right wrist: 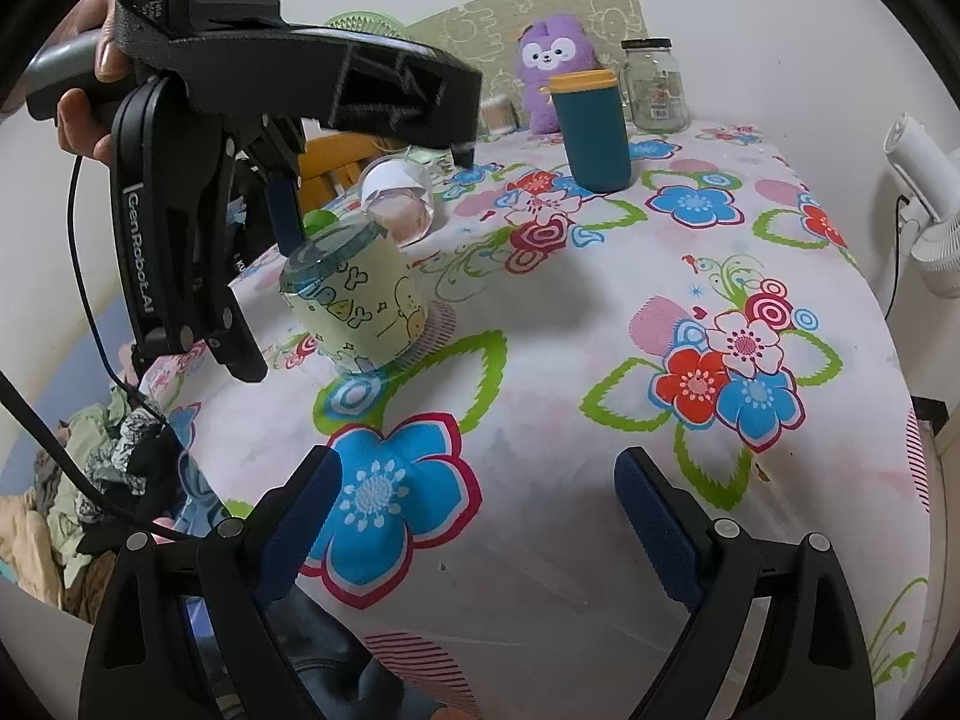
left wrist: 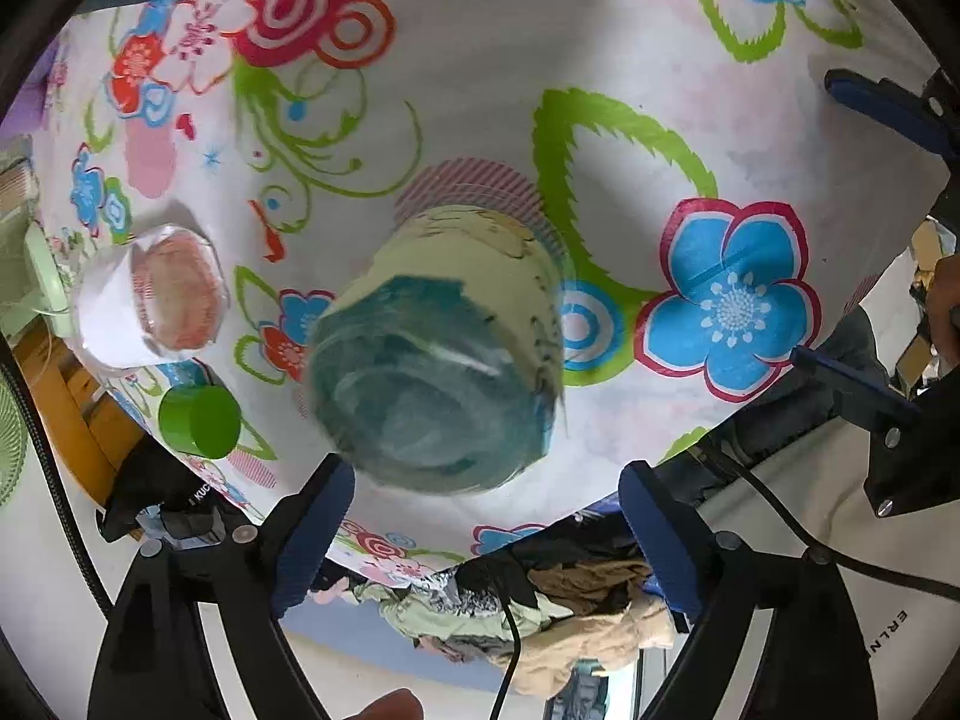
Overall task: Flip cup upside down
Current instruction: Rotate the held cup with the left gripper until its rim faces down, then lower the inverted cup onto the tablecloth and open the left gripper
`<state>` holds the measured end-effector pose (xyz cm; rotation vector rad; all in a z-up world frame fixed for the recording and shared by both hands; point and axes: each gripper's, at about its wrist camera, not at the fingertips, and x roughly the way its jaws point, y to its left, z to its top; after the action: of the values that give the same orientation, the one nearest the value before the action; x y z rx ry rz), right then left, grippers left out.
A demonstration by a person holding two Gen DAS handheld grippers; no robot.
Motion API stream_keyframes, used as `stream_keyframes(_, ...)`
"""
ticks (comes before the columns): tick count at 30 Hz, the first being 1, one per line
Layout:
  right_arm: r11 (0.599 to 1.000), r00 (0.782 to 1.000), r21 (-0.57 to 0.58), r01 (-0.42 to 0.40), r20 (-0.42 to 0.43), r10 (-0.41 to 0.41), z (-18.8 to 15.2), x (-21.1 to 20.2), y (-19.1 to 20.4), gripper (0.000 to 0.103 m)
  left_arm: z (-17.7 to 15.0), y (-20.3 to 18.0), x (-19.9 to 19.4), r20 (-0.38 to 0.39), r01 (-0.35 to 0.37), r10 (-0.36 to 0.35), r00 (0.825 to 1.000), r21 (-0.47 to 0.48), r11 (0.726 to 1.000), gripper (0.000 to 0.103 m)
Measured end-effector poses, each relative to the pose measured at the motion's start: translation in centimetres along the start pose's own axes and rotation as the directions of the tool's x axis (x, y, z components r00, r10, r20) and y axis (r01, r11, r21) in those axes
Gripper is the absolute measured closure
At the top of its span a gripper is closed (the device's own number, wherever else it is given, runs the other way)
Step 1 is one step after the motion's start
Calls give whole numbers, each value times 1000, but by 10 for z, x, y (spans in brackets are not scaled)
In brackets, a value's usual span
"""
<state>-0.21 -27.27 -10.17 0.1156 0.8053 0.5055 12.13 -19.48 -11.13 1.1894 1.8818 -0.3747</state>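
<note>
Left wrist view looks down on the cup, a pale yellow glass with cartoon prints and a blue-tinted base, standing mouth-down on the flowered bench with its base toward the camera. The left claw is spread wide, its blue pads on either side below the cup and not touching it. To the left lie a clear glass on its side and a green cap. The right claw shows at the right edge, also parted. Right wrist view has the right claw wide and empty over the bench, well apart from the cup. The left claw hangs just above the cup's base. Behind stand a teal tumbler, a purple plush toy and a glass jar.
</note>
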Motion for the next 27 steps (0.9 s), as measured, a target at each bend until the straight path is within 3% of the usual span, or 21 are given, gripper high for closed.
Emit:
stream_keyframes(11, 1000, 1000, -28, -2, 6, 2, 8, -1, 12, 9, -32, 19, -16, 118, 16, -8, 993, -66, 998, 8)
stream_keyframes(16, 999, 1000, -36, -2, 7, 2, 11, -4, 16, 9, -47, 25, -28, 231, 51, -26, 973, -104, 993, 8)
stream_keyframes(21, 999, 1000, -45, 9, 1, -9, 19, -3, 19, 9, -67, 30, -42, 383, 101, -43, 923, -133, 986, 8)
stream_keyframes(23, 999, 1000, -51, 13, 0, -13, 22, -4, 21, 9, -78, 33, -50, 461, 125, -44, 886, -146, 981, 7)
stream_keyframes(27, 997, 1000, -74, 28, 4, -27, 30, -5, 29, 9, -94, 47, -55, 553, 172, -37, 833, -196, 965, 7)
